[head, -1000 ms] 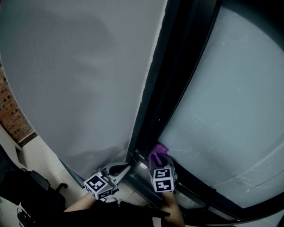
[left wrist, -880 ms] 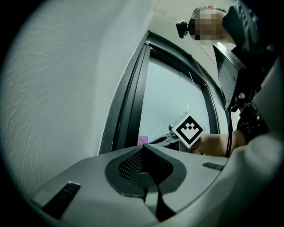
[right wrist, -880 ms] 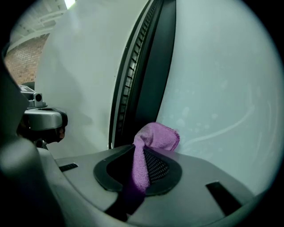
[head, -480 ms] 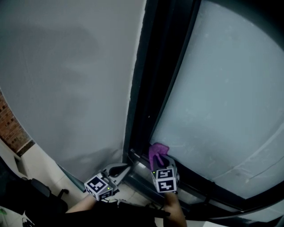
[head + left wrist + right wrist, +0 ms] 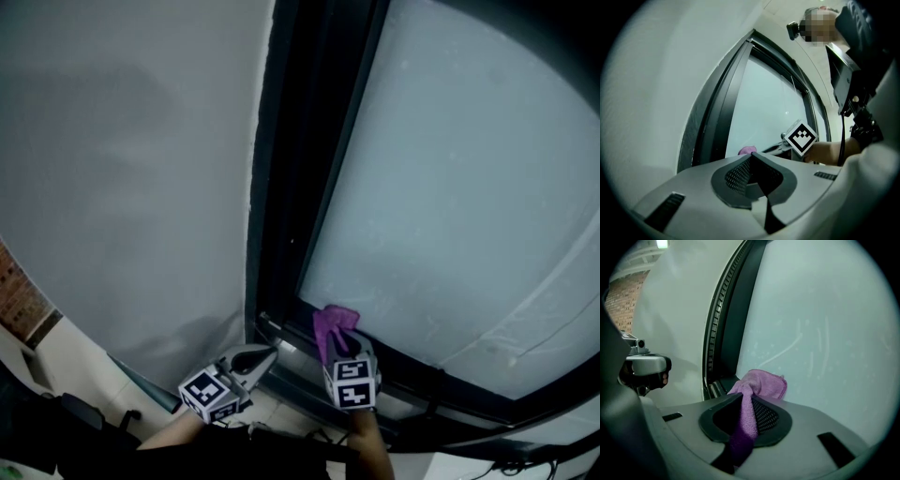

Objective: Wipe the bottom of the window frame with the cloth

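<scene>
A purple cloth (image 5: 332, 326) is pinched in my right gripper (image 5: 336, 349), which is shut on it; the cloth's free end bunches against the frosted glass just above the dark bottom rail of the window frame (image 5: 412, 380). In the right gripper view the cloth (image 5: 757, 386) runs between the jaws and folds out ahead, near the frame's lower left corner (image 5: 715, 387). My left gripper (image 5: 265, 355) is shut with nothing in it, below and left of that corner. In the left gripper view the cloth (image 5: 747, 150) peeks out past the shut jaws, beside the right gripper's marker cube (image 5: 801, 137).
A dark vertical frame post (image 5: 300, 159) separates the frosted pane (image 5: 469, 187) from a plain grey wall (image 5: 122, 169). A patch of brick (image 5: 19, 300) shows at far left. A person's forearms and dark clothing fill the bottom edge of the head view.
The head view has swung, so the window post stands more upright and further left. The right gripper and cloth stay at the bottom corner of the glass, the cloth slightly lower and left.
</scene>
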A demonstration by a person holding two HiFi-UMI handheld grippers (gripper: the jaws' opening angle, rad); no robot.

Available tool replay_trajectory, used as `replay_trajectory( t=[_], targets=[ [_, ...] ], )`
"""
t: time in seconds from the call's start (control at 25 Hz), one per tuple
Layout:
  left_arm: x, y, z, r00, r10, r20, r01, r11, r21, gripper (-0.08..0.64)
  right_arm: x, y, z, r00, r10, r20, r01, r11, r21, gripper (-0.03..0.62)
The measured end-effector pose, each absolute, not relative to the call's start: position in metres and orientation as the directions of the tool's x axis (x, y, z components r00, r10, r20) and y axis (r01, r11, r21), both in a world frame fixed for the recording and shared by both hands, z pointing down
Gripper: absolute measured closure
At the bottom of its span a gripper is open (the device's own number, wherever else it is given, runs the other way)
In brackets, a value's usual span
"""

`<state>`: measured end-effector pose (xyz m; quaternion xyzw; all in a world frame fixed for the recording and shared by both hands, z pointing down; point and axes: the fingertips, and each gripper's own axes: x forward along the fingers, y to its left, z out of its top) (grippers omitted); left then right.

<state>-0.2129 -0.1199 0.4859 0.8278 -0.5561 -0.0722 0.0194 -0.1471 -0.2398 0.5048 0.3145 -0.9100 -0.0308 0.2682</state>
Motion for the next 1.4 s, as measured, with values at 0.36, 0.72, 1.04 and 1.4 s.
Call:
replay_trajectory(
  t=[0.36,0.72,1.04,1.4],
  targets=[
    [-0.197,-0.126,0.487,0.438,-0.894,-0.095,-0.887,-0.447,0.112,0.560,-0.114,-0.244,0.504,-0.603,-0.656,0.454,-0.640,0.737,0.216,0.526],
    [-0.177,-0.132,0.489,0.502,-0.861,-0.087,-0.854,-0.509,0.110,0.560,-0.072,-0.248,0.502,-0.523,-0.737,0.428,-0.733,0.645,0.215,0.526],
    [-0.162,-0.137,0.488,0.540,-0.837,-0.088,-0.830,-0.547,0.109,0.560,-0.045,-0.251,0.502,-0.470,-0.774,0.424,-0.780,0.590,0.211,0.526],
    [-0.141,-0.144,0.486,0.584,-0.807,-0.087,-0.800,-0.591,0.104,0.559,-0.008,-0.254,0.501,-0.395,-0.833,0.388,-0.843,0.496,0.208,0.526]
  ],
)
